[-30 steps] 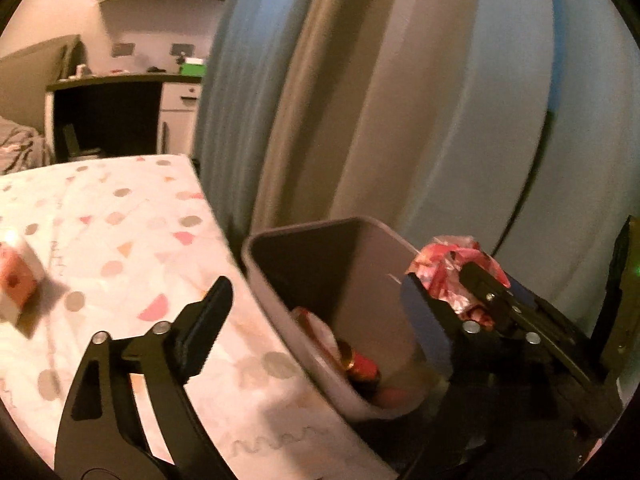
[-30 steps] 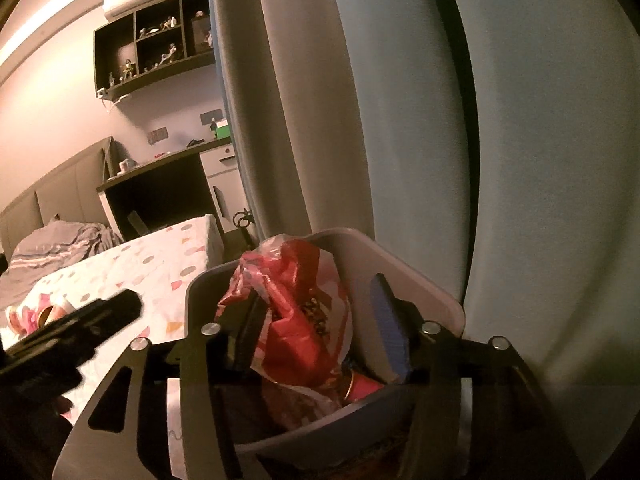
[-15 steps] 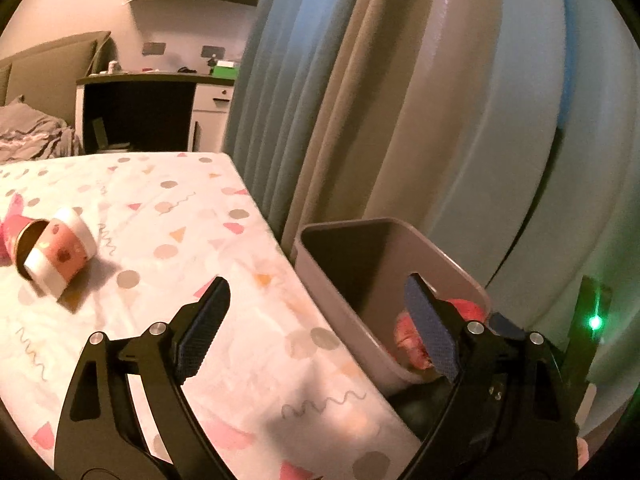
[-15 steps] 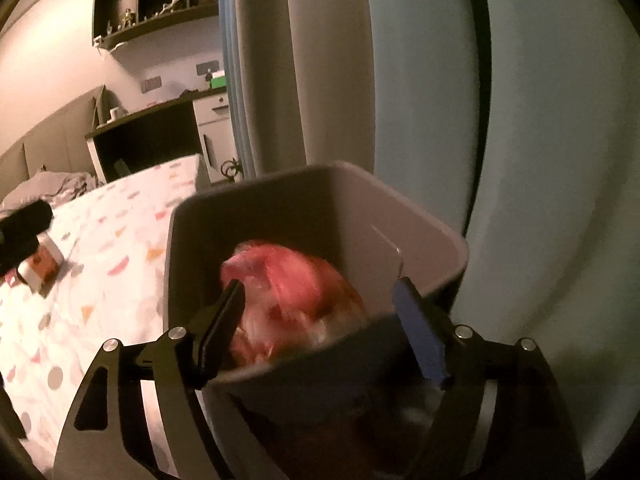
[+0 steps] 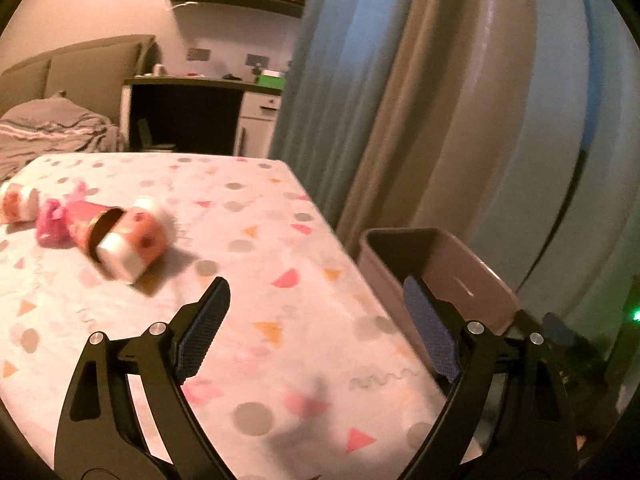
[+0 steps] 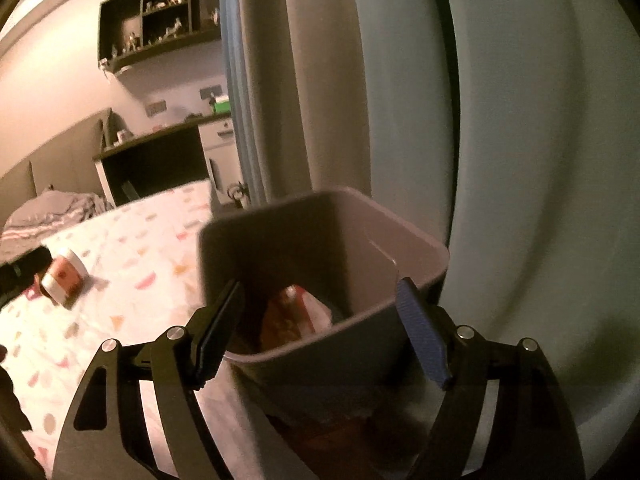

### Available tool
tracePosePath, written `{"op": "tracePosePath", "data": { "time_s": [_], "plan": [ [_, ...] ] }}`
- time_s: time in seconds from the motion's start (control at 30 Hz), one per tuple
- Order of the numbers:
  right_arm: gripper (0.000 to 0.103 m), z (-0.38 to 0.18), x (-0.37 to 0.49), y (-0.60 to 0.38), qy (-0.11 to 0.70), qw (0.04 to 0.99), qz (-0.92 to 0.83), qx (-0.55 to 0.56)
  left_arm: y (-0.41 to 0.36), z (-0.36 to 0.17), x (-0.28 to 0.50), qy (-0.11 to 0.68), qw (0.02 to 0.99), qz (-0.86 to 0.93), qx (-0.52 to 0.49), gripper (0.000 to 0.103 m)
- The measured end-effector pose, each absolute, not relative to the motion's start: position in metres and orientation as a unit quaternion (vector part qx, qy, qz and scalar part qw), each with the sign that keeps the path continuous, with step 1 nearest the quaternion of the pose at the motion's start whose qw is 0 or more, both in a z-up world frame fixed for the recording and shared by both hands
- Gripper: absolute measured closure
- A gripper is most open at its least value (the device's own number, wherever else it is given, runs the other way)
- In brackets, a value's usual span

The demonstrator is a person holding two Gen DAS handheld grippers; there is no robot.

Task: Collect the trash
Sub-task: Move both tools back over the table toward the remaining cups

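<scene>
Moved: red wrapper (image 6: 298, 316) gone from right tongs (image 6: 320, 320) into grey bin (image 6: 416, 256); right jaws just opened, wide, empty, over bin mouth | left tongs (image 5: 316, 322) wide, empty, above bed's bin-side edge | paper cups (image 5: 128, 244), pink scraps (image 5: 52, 226) near bedspread (image 5: 280, 320) far-left edge | bin beside bed, against curtain (image 5: 440, 100)

No text, label, brand or number can be read in either view; the print on the paper cup (image 5: 132, 246) at ten o'clock is blurred beyond reading.
</scene>
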State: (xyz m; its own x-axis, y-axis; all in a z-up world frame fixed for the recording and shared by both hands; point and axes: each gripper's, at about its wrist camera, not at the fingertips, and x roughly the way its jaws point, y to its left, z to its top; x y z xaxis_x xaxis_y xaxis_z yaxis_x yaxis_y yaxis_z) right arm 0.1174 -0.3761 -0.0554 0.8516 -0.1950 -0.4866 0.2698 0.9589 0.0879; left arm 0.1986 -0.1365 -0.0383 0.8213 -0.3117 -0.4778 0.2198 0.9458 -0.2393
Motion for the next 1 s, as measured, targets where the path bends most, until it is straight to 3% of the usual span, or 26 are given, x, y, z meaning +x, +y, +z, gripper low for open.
{"op": "tracePosePath", "data": {
  "time_s": [0.3, 0.67, 1.0],
  "plan": [
    [0.027, -0.029, 0.123, -0.327, 0.208, 0.973, -0.067, 0.080, -0.058, -0.044, 0.188, 0.268, 0.959, -0.046, -0.085, 0.013],
    [0.027, -0.028, 0.171, -0.201, 0.224, 0.973, 0.050, 0.031, 0.066, -0.045, 0.179, 0.248, 0.959, 0.105, -0.093, 0.013],
    [0.027, -0.047, 0.225, -0.110, 0.273, 0.958, 0.094, 0.011, 0.134, -0.030, 0.196, 0.217, 0.953, 0.174, -0.123, 0.013]
  ]
}}
